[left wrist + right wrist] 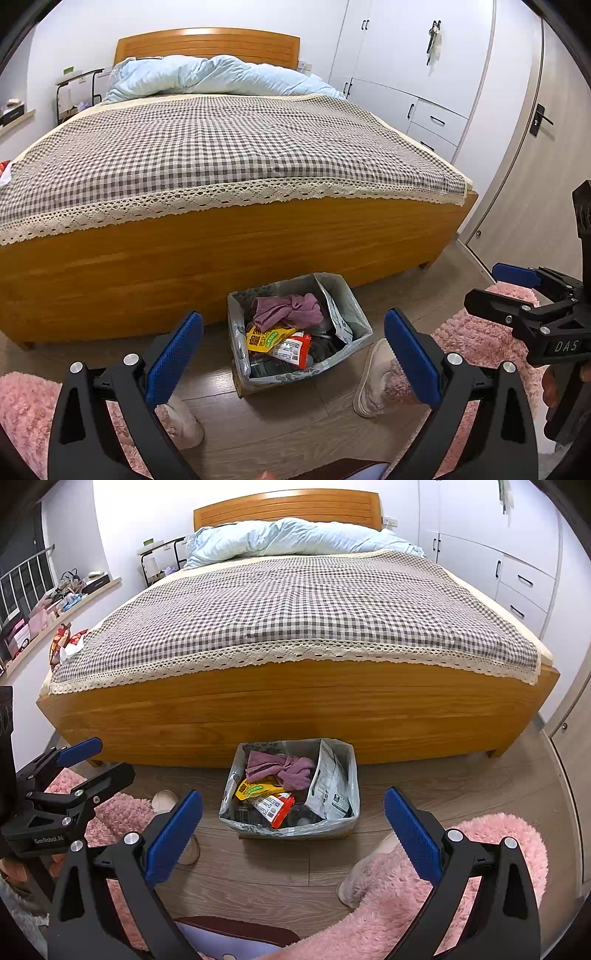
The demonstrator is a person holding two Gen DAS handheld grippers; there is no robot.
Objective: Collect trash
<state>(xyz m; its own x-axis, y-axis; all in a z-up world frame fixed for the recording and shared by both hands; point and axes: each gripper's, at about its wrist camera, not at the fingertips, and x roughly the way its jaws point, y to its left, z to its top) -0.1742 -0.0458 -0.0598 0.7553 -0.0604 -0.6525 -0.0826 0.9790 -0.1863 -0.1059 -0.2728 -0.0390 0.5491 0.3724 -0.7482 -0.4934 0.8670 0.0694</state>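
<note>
A bag-lined trash box (360, 321) (229, 788) stands on the floor against the foot of the bed. Inside lie a purple cloth (288, 308) (280, 766), a yellow and red snack wrapper (280, 341) (266, 797) and a grey pouch (328, 786). More red wrappers (66, 642) (5, 171) lie on the bed's left edge. My left gripper (295, 354) (103, 762) hangs open and empty over the floor, short of the box. My right gripper (293, 830) (493, 286) is open and empty too, to the right of the left one.
The wooden bed (295, 709) with a checked cover fills the room ahead. A person's feet in fluffy slippers (376, 376) (360, 878) stand either side of the box, amid pink fluffy fabric (480, 849). White cupboards (424, 74) and a door (535, 166) are on the right.
</note>
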